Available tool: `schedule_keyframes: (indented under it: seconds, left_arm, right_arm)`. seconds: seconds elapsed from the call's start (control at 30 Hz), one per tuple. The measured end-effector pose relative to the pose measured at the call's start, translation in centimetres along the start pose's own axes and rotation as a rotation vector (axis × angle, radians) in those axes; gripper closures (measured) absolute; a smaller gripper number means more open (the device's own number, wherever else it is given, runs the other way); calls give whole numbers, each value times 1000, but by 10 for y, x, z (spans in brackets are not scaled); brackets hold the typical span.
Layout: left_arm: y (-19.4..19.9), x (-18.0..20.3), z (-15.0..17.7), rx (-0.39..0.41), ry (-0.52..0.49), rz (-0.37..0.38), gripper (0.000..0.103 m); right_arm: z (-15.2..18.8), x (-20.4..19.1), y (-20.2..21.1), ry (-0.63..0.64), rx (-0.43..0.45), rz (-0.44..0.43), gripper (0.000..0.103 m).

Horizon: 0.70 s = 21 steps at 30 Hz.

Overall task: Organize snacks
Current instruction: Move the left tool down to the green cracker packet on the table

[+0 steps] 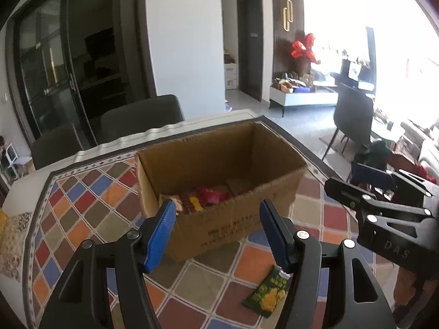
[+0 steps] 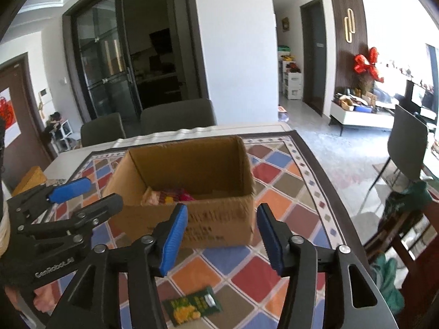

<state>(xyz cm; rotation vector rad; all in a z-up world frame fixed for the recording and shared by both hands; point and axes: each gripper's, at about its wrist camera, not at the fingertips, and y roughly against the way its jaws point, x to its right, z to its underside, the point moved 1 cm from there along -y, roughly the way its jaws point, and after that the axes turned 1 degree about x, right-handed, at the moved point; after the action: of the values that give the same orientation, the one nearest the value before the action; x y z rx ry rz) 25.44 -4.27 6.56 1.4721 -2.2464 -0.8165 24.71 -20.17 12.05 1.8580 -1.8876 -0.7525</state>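
Observation:
An open cardboard box (image 1: pixel 227 219) (image 2: pixel 219 219) stands on the chequered tablecloth (image 1: pixel 82 213) (image 2: pixel 288 186). Several red and yellow snack packets (image 1: pixel 203 198) (image 2: pixel 170 196) lie on its floor. A green and yellow snack packet (image 1: pixel 270 293) (image 2: pixel 192 305) lies flat on the cloth in front of the box. My left gripper (image 1: pixel 219 233) is open and empty, above the cloth just short of the box. My right gripper (image 2: pixel 222 235) is open and empty, also facing the box. Each gripper shows in the other's view, the right one (image 1: pixel 378 192) and the left one (image 2: pixel 79 194).
Two grey chairs (image 2: pixel 148 123) stand behind the table's far edge. Another chair (image 2: pixel 406 148) stands on the floor to the right. The table's right edge (image 2: pixel 337 186) runs close to the box. A brown block (image 2: pixel 30 179) lies at the far left.

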Motion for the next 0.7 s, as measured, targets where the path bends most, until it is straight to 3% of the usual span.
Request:
schedule_keyframes:
  seconds: [0.27,0.7]
  left_arm:
    - [-7,29,34,-68,-112,76,40]
    - [-40,65,85,-207,-221,174,40]
  right_arm:
    - [36,13,6,-5,-53,37,42]
    - [102,34,-18,-46,-235,81,41]
